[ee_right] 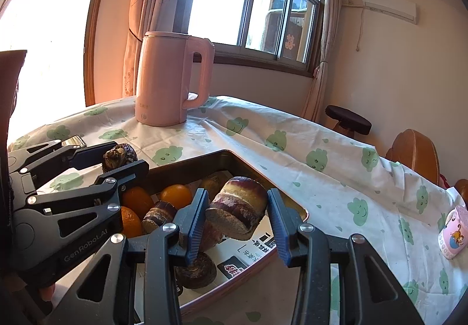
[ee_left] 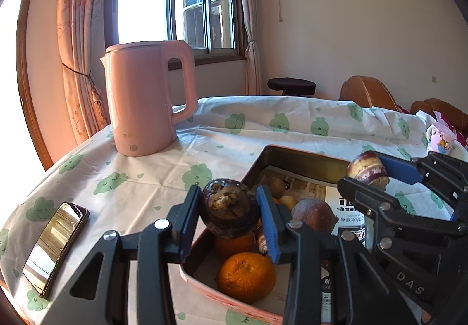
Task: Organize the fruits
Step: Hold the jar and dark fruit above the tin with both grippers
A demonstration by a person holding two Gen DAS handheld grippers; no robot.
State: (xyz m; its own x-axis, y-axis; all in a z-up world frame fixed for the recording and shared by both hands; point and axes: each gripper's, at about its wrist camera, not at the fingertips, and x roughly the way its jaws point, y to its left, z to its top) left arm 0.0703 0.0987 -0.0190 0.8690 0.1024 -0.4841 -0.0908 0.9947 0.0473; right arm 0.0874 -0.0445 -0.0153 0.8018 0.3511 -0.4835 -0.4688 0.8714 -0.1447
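A pink-rimmed metal tray [ee_left: 257,161] lined with newspaper holds oranges [ee_left: 245,276], small brown fruits and cut sugarcane pieces. My left gripper [ee_left: 228,208] is shut on a dark, wrinkled round fruit [ee_left: 226,206] and holds it above the tray's near left corner; it also shows in the right wrist view [ee_right: 120,157]. My right gripper [ee_right: 237,215] is shut on a purple sugarcane piece [ee_right: 238,206] above the tray [ee_right: 181,164]; in the left wrist view that piece [ee_left: 368,168] sits over the tray's right side.
A pink electric kettle [ee_left: 146,97] stands at the back left of the cloud-print tablecloth [ee_left: 204,132]. A phone [ee_left: 55,246] lies at the left near the table edge. A pink cartoon cup [ee_right: 452,233] stands at the right. A stool [ee_left: 291,86] and brown sofa [ee_left: 367,91] lie beyond.
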